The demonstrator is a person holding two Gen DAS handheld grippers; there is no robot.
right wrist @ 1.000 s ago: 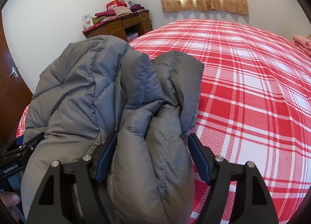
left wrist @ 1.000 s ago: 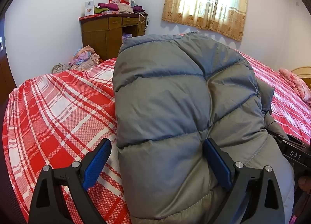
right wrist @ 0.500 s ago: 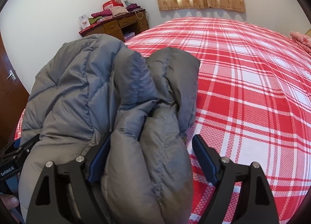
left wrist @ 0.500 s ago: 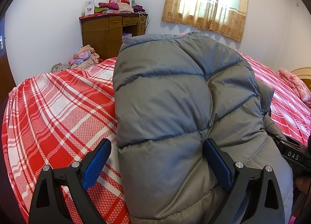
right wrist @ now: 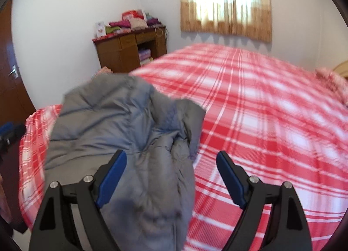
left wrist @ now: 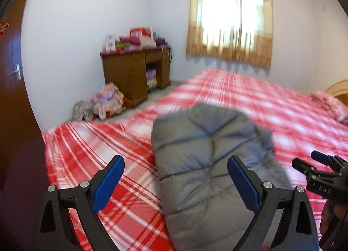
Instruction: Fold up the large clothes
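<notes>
A grey quilted puffer jacket [left wrist: 206,153] lies bundled on the red-and-white plaid bed [left wrist: 97,146], near its front corner. My left gripper [left wrist: 175,160] hovers open above and behind it, and its blue pads [left wrist: 108,183] are clear of the fabric. In the right wrist view the jacket [right wrist: 121,124] sits low and to the left. My right gripper [right wrist: 171,154] hangs over its rumpled right edge with the jaws opening and neither pad pressing on the cloth. The right gripper [left wrist: 319,170] also shows at the left wrist view's right edge, with a hand under it.
A wooden desk [left wrist: 134,72] stacked with folded clothes stands against the far wall. A pile of clothes [left wrist: 104,103] lies on the floor beside it. There is a curtained window [left wrist: 230,22], a brown door [left wrist: 13,77] on the left, and pink bedding [left wrist: 330,103] by the headboard.
Both grippers have risen and drawn back from the jacket, which now looks smaller and lies lower on the bed. The right jaws have widened and no longer hug the fabric.
</notes>
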